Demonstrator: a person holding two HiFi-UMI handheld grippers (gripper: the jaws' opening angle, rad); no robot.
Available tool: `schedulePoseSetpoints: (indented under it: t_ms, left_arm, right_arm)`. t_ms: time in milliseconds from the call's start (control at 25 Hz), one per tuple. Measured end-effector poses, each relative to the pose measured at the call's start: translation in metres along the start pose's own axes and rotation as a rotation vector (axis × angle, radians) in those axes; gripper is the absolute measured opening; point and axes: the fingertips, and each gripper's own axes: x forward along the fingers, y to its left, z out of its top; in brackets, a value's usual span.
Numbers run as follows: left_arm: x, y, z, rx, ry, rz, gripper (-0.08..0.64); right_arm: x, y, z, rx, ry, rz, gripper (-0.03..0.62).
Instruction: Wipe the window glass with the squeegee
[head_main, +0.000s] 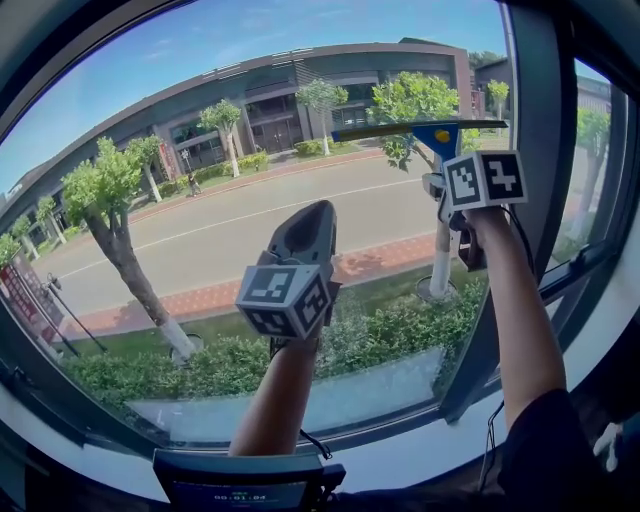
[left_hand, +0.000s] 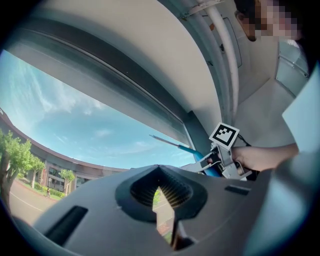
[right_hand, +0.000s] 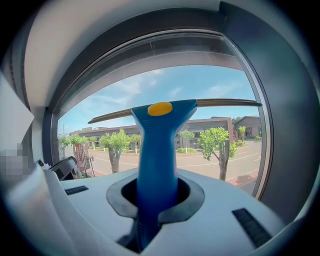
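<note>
In the right gripper view, the lower end of the squeegee (right_hand: 159, 150) handle sinks out of sight between the jaws of the right hand-held gripper (right_hand: 156, 205). In the head view, that gripper's marker cube (head_main: 484, 180) covers those jaws and most of the handle. In the left gripper view the squeegee is small and partly behind the right hand (left_hand: 257, 157). Whether its blade touches the window glass (head_main: 250, 120) cannot be told. A device (head_main: 245, 485) is cut off at the head view's bottom edge, its screen print too small to read.

squeegee (right_hand: 157, 150) handle: smooth blue plastic, semi-gloss; window glass (head_main: 220, 220) clear, glossy; frame (head_main: 535, 150) matt dk grey.
</note>
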Motion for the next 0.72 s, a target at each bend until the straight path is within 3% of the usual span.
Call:
schedulePoseSetpoints:
  t_ms: [720]
  left_arm:
    - [-0.012,-0.013,-0.045,-0.027,0.052,0.009,0.002]
  right_arm:
    - [0.013,0.003,-0.101,0.002,0.108,0.004,0.051]
